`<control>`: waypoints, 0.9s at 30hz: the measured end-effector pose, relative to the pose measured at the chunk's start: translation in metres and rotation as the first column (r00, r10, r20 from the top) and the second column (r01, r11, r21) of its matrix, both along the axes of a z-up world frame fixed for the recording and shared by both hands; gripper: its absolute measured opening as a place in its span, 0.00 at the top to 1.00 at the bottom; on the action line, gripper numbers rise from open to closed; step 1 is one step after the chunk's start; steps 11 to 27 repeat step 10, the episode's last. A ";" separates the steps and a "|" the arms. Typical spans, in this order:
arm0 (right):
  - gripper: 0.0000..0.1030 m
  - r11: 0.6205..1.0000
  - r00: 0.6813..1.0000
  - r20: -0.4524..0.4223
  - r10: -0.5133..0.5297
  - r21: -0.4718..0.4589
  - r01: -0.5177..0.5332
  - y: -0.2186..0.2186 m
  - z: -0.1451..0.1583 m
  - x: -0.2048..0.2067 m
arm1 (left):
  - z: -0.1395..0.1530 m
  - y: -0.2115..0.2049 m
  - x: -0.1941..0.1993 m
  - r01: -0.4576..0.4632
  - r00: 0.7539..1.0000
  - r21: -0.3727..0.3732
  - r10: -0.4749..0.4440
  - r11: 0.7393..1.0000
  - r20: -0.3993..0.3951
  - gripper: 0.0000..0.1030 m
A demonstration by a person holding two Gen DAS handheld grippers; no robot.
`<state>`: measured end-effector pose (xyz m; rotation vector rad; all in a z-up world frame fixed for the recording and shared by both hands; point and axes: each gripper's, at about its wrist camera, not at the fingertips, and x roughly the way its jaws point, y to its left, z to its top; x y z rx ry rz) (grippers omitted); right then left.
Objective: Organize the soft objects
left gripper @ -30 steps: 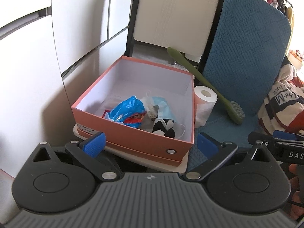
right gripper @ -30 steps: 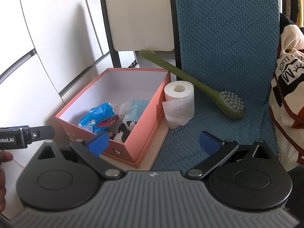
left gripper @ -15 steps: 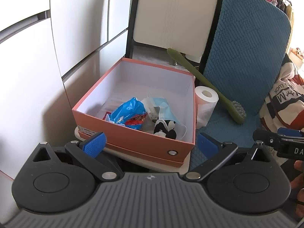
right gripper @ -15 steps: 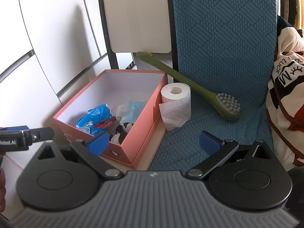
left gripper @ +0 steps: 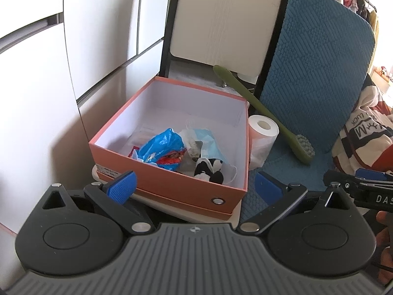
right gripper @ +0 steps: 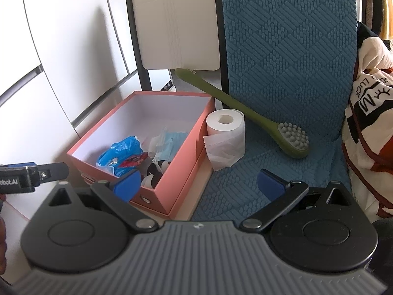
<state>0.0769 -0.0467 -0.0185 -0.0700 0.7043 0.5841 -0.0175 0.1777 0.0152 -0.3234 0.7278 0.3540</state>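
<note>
The left gripper hangs with its blue pads spread wide and nothing between them, poised just in front of the near wall of the pink box. The right gripper is likewise splayed and empty, held to the right of the box and low over the blue quilted cushion. Both look pulled back from the work, probably so the cameras can take in what lies loose before the next pick.

Inside the box, toward its near right corner, the soft things are heaped together: a crumpled blue plastic bag, a pale blue face mask and a small black-and-white plush toy lying against the near wall. The far half of the box floor is bare, so there is room for more.

Just outside the right wall, touching or nearly touching it, a toilet paper roll stands upright on the cushion with a loose sheet hanging down. It seems the next soft item to go in, and the right gripper is better placed for it. Behind it a green long-handled brush leans diagonally, head on the cushion; being rigid, it likely stays out. A striped garment lies at far right.
</note>
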 end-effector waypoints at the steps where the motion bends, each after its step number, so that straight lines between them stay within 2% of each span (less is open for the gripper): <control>1: 0.00 1.000 1.000 0.000 0.000 0.000 0.000 0.000 0.000 0.000 | 0.000 0.000 -0.001 -0.002 1.000 -0.002 0.002 1.000 0.001 0.00; 27: 0.00 1.000 1.000 0.008 0.007 0.006 -0.007 0.002 0.003 0.000 | 0.002 -0.002 -0.001 0.001 1.000 -0.008 -0.001 1.000 0.009 0.00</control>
